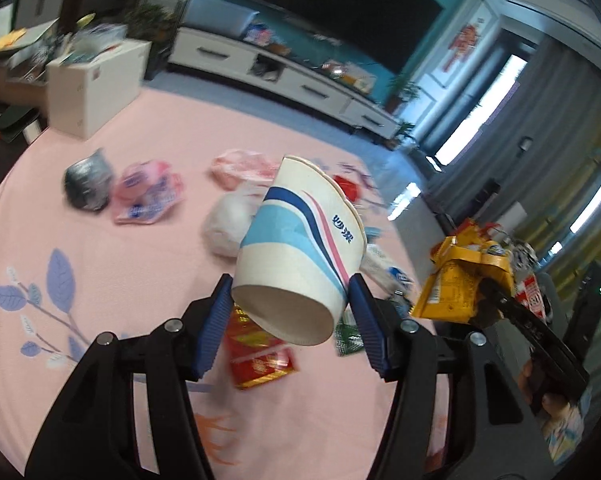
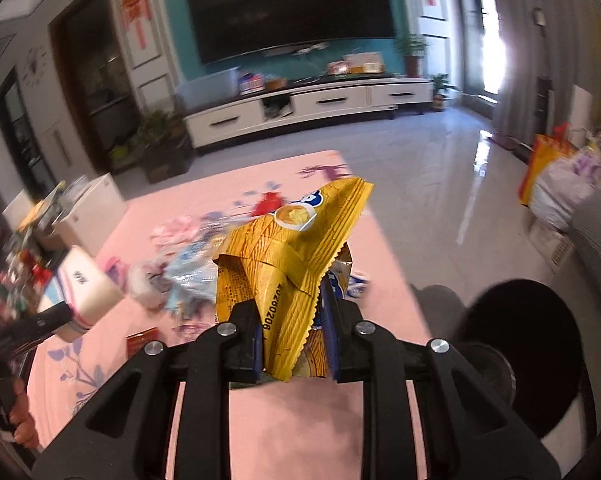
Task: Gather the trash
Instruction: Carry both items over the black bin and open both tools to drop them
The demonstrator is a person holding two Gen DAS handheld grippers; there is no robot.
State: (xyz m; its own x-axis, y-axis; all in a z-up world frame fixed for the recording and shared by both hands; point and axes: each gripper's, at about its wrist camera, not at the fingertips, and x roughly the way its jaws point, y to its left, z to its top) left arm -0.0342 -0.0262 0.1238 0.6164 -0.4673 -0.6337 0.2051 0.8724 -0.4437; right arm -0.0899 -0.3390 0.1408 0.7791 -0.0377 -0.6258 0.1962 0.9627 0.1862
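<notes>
My left gripper (image 1: 290,300) is shut on a white paper cup (image 1: 300,252) with blue and pink stripes, held tilted above the pink tablecloth (image 1: 100,280); the cup also shows at the left of the right wrist view (image 2: 86,286). My right gripper (image 2: 296,320) is shut on a yellow snack wrapper (image 2: 288,256), which also shows at the right of the left wrist view (image 1: 460,280). Loose trash lies on the cloth: a red packet (image 1: 256,356), a white crumpled wad (image 1: 228,228), a pink wrapper (image 1: 148,196), a dark crumpled bag (image 1: 86,184).
A black round bin (image 2: 520,360) stands at the right beside the table. A white box (image 1: 96,80) sits at the table's far left. A TV cabinet (image 2: 308,108) and tiled floor lie beyond. Bags (image 2: 560,188) stand at the far right.
</notes>
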